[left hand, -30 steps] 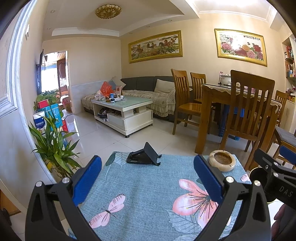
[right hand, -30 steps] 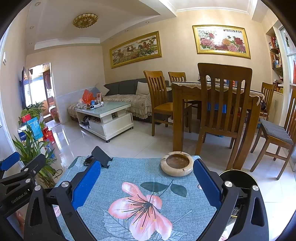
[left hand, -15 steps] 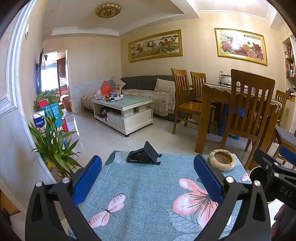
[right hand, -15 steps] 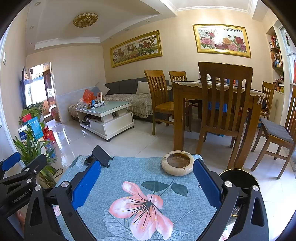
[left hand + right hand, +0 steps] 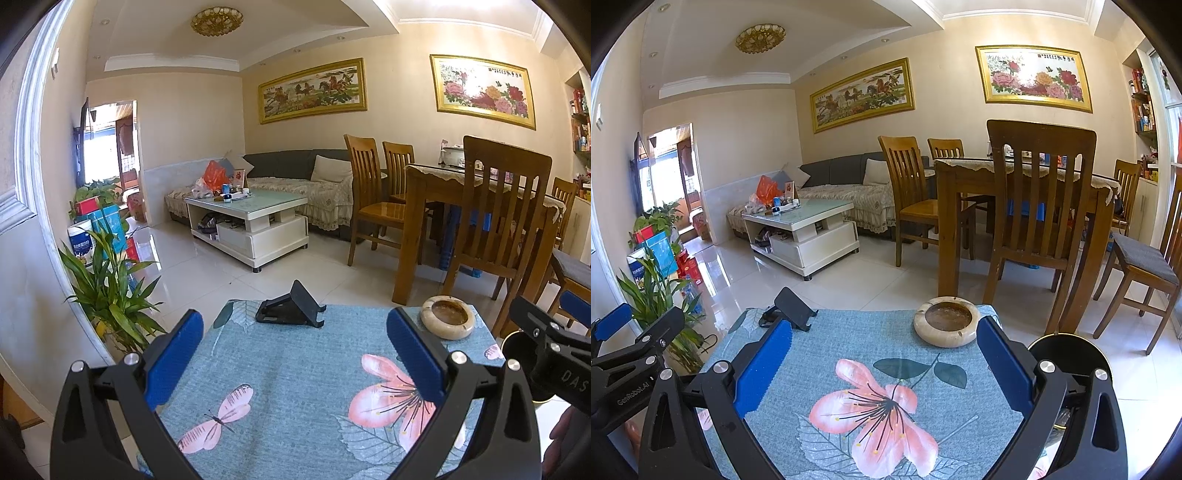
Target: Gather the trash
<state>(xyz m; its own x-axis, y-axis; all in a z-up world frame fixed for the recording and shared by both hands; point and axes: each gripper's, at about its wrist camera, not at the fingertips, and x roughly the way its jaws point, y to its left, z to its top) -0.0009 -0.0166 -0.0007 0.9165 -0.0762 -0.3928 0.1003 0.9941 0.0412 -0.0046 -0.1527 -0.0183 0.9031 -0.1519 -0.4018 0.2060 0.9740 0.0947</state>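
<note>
Bench [image 5: 295,369] with blue floral cloth fills the lower part of both wrist views; it's the landmark here. Behind the bench: wooden dining table [image 5: 1015,173] with chairs at far right, white coffee table [image 5: 251,218] and grey sofa [image 5: 295,162] far back, potted plant [image 5: 110,295] on the floor off the bench's left edge. Black round bin [image 5: 1063,350] sits on the floor just off the bench's right edge, partly hidden by the right tool's frame. On the bench, far right corner: stone ashtray [image 5: 946,321], upright; contents too unclear to call. On the bench, far left edge: black phone stand [image 5: 291,306], tilted panel up. Left tongs [image 5: 294,354] spread wide over the bench's middle, nothing between the blue pads. Right tongs [image 5: 884,365] likewise wide open, holding nothing, over the pink flower print near the bench's right side. No loose trash can be made out on the bench top.
</note>
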